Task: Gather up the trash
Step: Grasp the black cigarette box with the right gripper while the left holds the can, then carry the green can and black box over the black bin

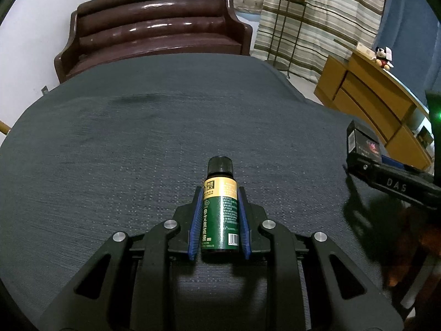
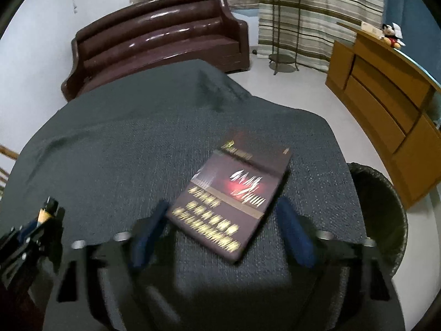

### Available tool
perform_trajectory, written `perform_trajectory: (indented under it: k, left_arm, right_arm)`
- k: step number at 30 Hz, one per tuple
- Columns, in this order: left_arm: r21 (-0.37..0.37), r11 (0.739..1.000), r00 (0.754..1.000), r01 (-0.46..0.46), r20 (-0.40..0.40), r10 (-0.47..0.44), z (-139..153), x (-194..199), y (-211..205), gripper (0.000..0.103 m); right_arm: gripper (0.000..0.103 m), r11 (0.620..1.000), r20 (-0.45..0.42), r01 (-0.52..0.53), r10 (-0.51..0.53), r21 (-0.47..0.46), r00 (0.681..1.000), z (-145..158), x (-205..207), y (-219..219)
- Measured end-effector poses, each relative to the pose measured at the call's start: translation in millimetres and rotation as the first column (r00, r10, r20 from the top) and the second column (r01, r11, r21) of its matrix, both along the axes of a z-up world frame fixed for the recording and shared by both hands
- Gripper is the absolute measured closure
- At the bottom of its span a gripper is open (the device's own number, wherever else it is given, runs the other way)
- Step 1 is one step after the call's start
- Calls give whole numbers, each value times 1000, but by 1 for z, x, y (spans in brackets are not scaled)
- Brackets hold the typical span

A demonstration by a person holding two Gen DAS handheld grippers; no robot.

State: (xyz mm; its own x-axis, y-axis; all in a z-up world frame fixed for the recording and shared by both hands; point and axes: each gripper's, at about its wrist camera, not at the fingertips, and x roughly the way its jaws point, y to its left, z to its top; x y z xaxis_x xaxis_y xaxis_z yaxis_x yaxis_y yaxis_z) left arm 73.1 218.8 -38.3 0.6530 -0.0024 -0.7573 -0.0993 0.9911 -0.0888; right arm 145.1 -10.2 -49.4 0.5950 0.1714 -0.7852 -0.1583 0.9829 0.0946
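Observation:
A small green bottle [image 1: 220, 215] with a gold band and black cap lies between the blue pads of my left gripper [image 1: 220, 190], which is shut on it just above the dark cloth. In the right wrist view that gripper [image 2: 41, 220] and the bottle [image 2: 48, 207] show at the lower left. A flat dark brown box [image 2: 234, 198] with gold lettering lies tilted between the fingers of my right gripper [image 2: 223, 207]. The picture is blurred. The left pad [image 2: 148, 229] is close to the box's corner and the right pad [image 2: 297, 234] stands apart from it. The same box [image 1: 363, 140] shows at the right gripper's tip in the left wrist view.
A dark grey cloth covers the table [image 1: 137, 138]. A bin lined with a black bag [image 2: 386, 207] stands at the table's right edge. Beyond the table are a brown leather sofa [image 2: 160, 33], a metal plant stand [image 2: 284, 27] and a wooden cabinet [image 2: 386, 96] with a plush toy [image 2: 391, 35].

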Motion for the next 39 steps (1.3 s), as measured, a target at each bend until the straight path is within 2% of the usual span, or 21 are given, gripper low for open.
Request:
perform_trajectory:
  k: [5, 12, 15, 24, 25, 26, 32, 39]
  left_arm:
    - [0, 1000, 1000, 5, 1, -5, 0, 0, -4, 80]
    - [-3, 1000, 1000, 11, 1, -11, 0, 1, -8, 80]
    - [-6, 1000, 1000, 8, 1, -8, 0, 1, -9, 80]
    - [-6, 1000, 1000, 3, 4, -3, -1, 4, -11, 80]
    - [-6, 1000, 1000, 3, 4, -3, -1, 4, -11, 80]
    - [-5, 1000, 1000, 2, 6, -2, -1, 4, -11, 80]
    - [0, 1000, 1000, -8, 7, 8, -2, 5, -12, 80]
    - [2, 1000, 1000, -8, 22, 7, 3, 2, -26, 80]
  right_arm:
    - [39, 999, -4, -34, 34, 13, 999, 1, -12, -6]
    - [41, 998, -31, -67, 67, 10, 997, 3, -27, -14]
    - [32, 998, -24, -62, 62, 12, 998, 5, -25, -14]
    - [31, 999, -9, -31, 31, 18, 999, 2, -6, -11]
    - [32, 999, -9, -31, 31, 16, 999, 2, -6, -11]
    - [40, 999, -12, -34, 34, 18, 999, 1, -5, -11]
    - [45, 998, -16, -51, 52, 31, 999, 2, -9, -14]
    - [46, 996, 6, -59, 59, 59, 998, 7, -20, -27]
